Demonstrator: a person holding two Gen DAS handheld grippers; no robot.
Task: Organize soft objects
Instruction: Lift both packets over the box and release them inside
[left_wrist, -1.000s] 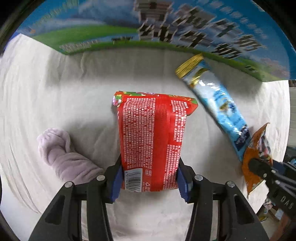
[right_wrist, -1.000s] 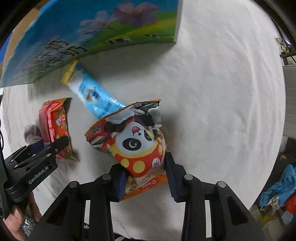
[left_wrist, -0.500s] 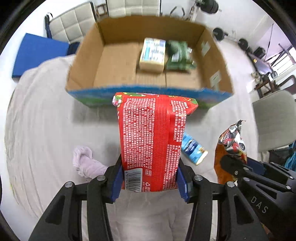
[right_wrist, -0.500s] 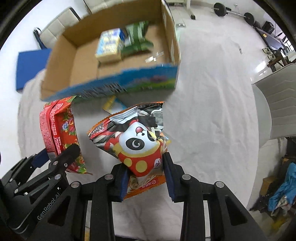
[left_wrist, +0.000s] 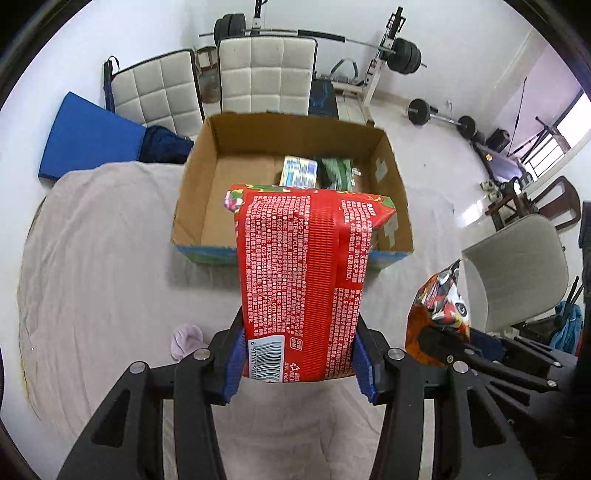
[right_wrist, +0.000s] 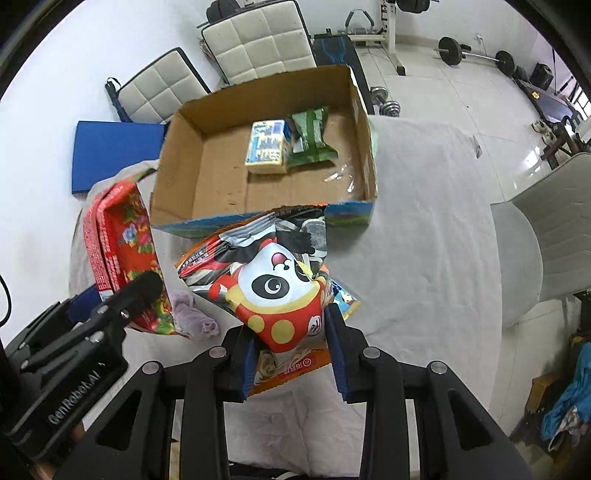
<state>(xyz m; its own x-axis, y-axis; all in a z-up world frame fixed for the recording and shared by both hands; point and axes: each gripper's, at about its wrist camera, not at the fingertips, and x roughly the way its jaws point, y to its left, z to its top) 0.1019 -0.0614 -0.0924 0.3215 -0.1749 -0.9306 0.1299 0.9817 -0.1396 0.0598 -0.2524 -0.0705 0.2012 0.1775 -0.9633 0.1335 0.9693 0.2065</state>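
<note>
My left gripper (left_wrist: 297, 363) fingers clamp the red packet (left_wrist: 303, 273), right gripper (right_wrist: 291, 354) fingers clamp the panda bag (right_wrist: 273, 284); both short of the box (right_wrist: 177, 192) ahead, two packs inside; sock (right_wrist: 194, 319), blue sachet (right_wrist: 345, 299) left on surface.

Red packet (left_wrist: 299, 284) upright, clamped, above cloth before box (right_wrist: 184, 147). Panda bag (right_wrist: 273, 284) puffy, tilted, clamped likewise.

"GenRobot.AI" on left gripper (right_wrist: 147, 291)
</note>
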